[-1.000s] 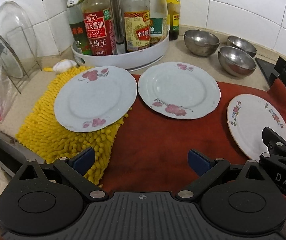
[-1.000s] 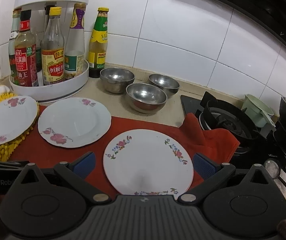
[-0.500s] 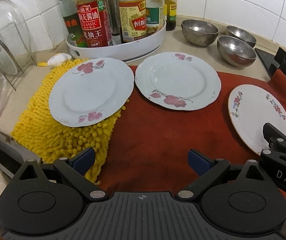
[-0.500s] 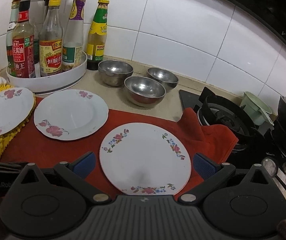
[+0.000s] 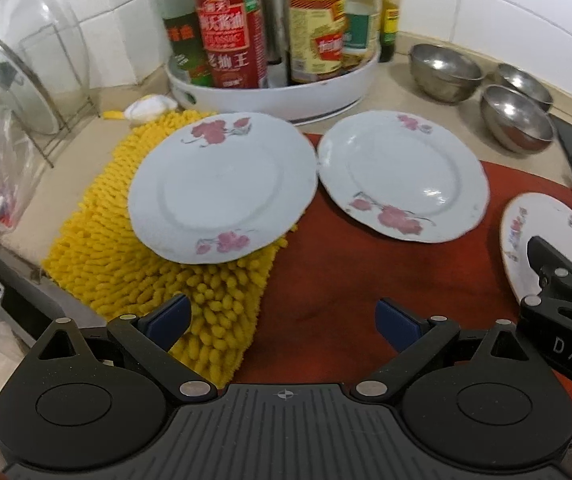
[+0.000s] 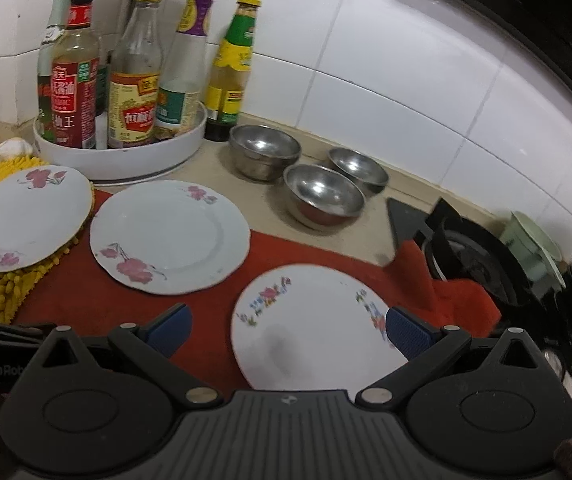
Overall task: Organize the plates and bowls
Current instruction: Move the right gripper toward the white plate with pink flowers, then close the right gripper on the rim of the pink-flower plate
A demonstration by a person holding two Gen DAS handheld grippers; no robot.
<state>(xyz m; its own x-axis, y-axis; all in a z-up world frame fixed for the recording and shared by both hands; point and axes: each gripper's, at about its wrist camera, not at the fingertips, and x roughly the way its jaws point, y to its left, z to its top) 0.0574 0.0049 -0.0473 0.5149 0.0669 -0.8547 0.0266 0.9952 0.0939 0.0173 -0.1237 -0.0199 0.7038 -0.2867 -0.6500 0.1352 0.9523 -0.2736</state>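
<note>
Left wrist view shows my left gripper [image 5: 282, 318] with its blue pads spread wide and nothing between them, hovering over the seam where the yellow chenille mat [image 5: 134, 264] meets the red cloth [image 5: 346, 268]. Just ahead, a pink-flowered plate [image 5: 222, 188] lies mostly on the mat, and a second pink-flowered plate [image 5: 402, 176] lies on the cloth just beside it, their rims nearly touching. At the right edge I see a third plate with small multicoloured flowers [image 5: 546, 236], partly covered by the other tool. On the right wrist view, my right gripper [image 6: 288, 326] is also wide apart and empty; that third plate sits between its pads, with the right pad [image 6: 406, 330] over the plate's rim, though I cannot tell whether it touches. Beyond the plates, three steel bowls [image 6: 324, 194] stand close together on the bare counter, well apart from both tools. Behind the left-hand plates a white turntable tray [image 6: 126, 160] carries sauce bottles [image 6: 74, 84], one more green-capped bottle [image 6: 232, 68] standing just beside it. A gas burner [image 6: 474, 256] lies to the right, the cloth bunched against it.
</note>
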